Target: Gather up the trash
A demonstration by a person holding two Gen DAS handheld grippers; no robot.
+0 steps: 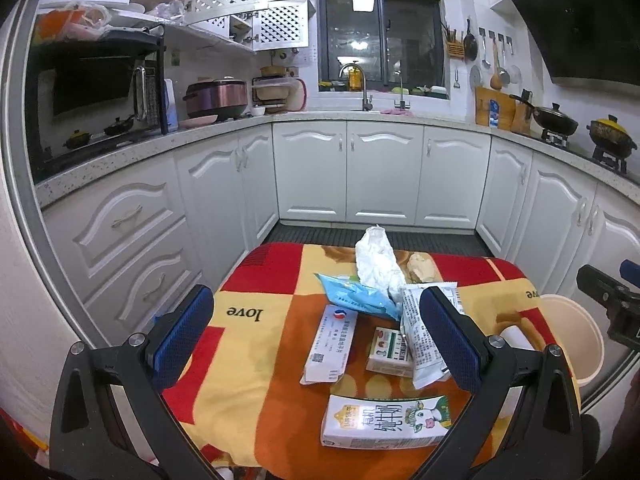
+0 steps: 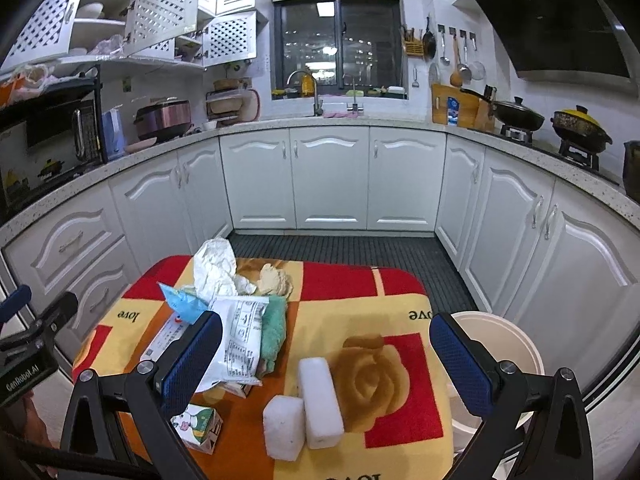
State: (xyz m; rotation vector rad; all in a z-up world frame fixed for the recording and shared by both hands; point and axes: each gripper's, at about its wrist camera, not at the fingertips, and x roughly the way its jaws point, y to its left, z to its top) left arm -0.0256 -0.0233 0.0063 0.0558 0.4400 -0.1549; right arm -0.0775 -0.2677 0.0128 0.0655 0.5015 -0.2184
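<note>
Trash lies on a table with a red, orange and yellow cloth (image 1: 256,344). There is a milk carton (image 1: 386,420), a white medicine box (image 1: 330,344), a small green-and-white box (image 1: 390,350), a white printed wrapper (image 2: 238,338), a blue packet (image 1: 358,296) and crumpled white paper (image 1: 378,262). Two white foam blocks (image 2: 320,396) lie near the right gripper. My left gripper (image 1: 316,338) is open and empty above the boxes. My right gripper (image 2: 326,360) is open and empty above the foam blocks.
A cream bin (image 2: 502,340) stands on the floor at the table's right edge; it also shows in the left wrist view (image 1: 576,338). A green cloth (image 2: 274,330) and a beige lump (image 2: 274,278) lie on the table. White kitchen cabinets (image 1: 348,172) surround the dark floor mat (image 2: 340,250).
</note>
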